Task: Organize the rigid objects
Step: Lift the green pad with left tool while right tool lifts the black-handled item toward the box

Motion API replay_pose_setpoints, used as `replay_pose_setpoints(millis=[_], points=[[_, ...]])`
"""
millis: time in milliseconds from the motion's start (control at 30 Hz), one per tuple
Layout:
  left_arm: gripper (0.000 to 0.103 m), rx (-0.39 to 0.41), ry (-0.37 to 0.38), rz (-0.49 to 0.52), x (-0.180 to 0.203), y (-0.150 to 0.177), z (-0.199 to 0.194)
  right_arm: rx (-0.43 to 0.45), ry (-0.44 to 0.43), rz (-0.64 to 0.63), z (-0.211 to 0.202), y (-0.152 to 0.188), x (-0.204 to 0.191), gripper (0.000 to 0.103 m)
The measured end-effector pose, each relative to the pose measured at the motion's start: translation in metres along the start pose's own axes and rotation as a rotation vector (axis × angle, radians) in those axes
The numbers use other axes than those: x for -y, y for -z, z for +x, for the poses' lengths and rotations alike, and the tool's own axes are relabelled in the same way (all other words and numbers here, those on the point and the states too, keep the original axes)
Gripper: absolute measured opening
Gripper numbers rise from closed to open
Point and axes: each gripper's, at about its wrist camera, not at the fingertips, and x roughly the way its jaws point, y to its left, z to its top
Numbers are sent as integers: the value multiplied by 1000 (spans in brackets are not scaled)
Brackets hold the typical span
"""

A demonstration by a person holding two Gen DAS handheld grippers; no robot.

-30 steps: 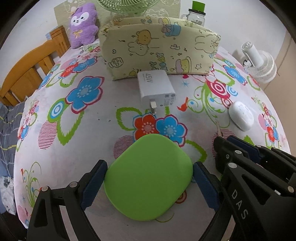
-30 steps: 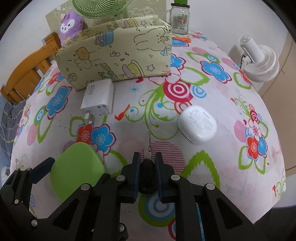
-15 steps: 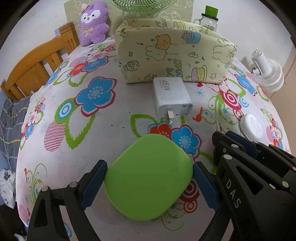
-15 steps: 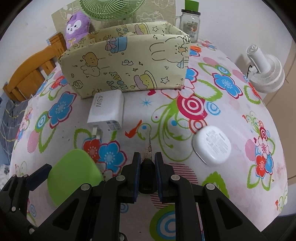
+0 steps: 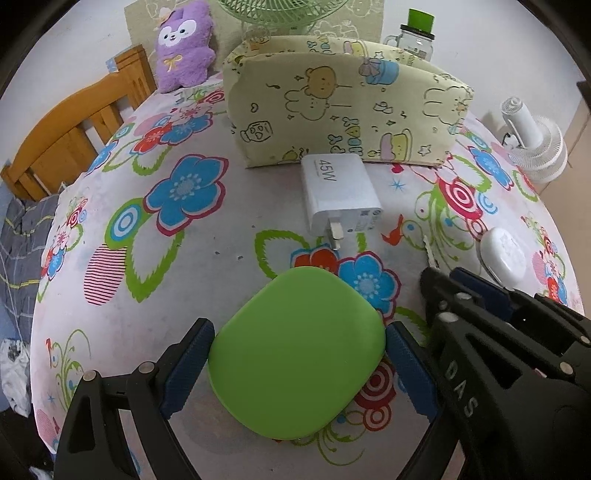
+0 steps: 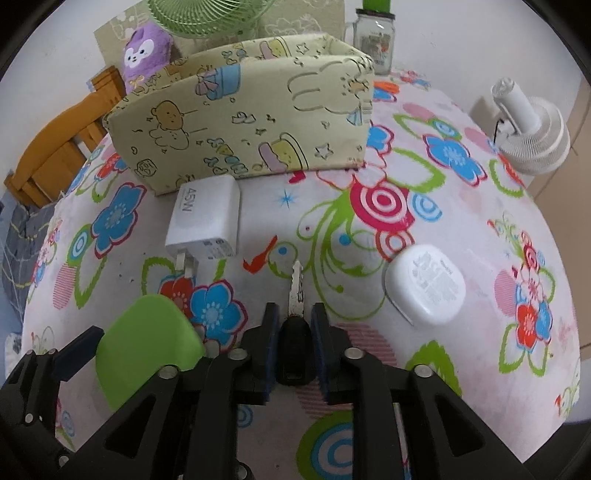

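Gripping both sides now: left gripper [image 5: 297, 360] has its blue pads against the two edges of a flat green rounded-square case [image 5: 297, 352], closed on it, the case sitting low over the floral tablecloth [image 5: 155, 258]; can't tell if it touches the cloth. Right gripper [image 6: 293, 338] is pinched narrow on the black head of a key [image 6: 296, 291], silver blade pointing forward past the fingertips. Right gripper body reads "DAS" in the left wrist view. White charger [image 5: 341, 197] lies flat ahead of the green case, marked "45W" on top, prongs facing the cameras, small print on its plug end too fine to read; its far end sits just beside the yellow cartoon-print fabric box [image 5: 347, 114]. White earbud case [image 6: 426, 286] lies right of the key, underside up with grey text, unreadable. Behind the box: purple plush [image 5: 184, 44], green fan [image 6: 207, 14], glass jar with green lid [image 5: 415, 35]. White desk fan [image 6: 528, 138] off the right edge.
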Motion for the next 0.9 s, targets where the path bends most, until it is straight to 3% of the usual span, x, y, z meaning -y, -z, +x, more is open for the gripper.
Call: replay_pose_setpoints(millis=[100, 300, 333, 367, 400, 600, 900], points=[[94, -9, 12, 0, 0, 3, -1, -17, 8, 9, -3, 4, 1, 49], [94, -28, 3, 3, -2, 14, 1, -14, 54, -54, -4, 13, -7, 47], [94, -26, 3, 0, -2, 14, 0, -12, 56, -56, -4, 13, -8, 45], [94, -26, 0, 2, -2, 14, 0, -9, 60, -54, -5, 13, -8, 36], [94, -24, -2, 6, -1, 14, 0, -6, 61, -53, -5, 13, -7, 35], [94, -14, 1, 7, 0, 10, -4, -13, 50, -35, -6, 11, -5, 34], [94, 39, 10, 11, 4, -9, -25, 50, 46, -21, -31, -8, -3, 34]])
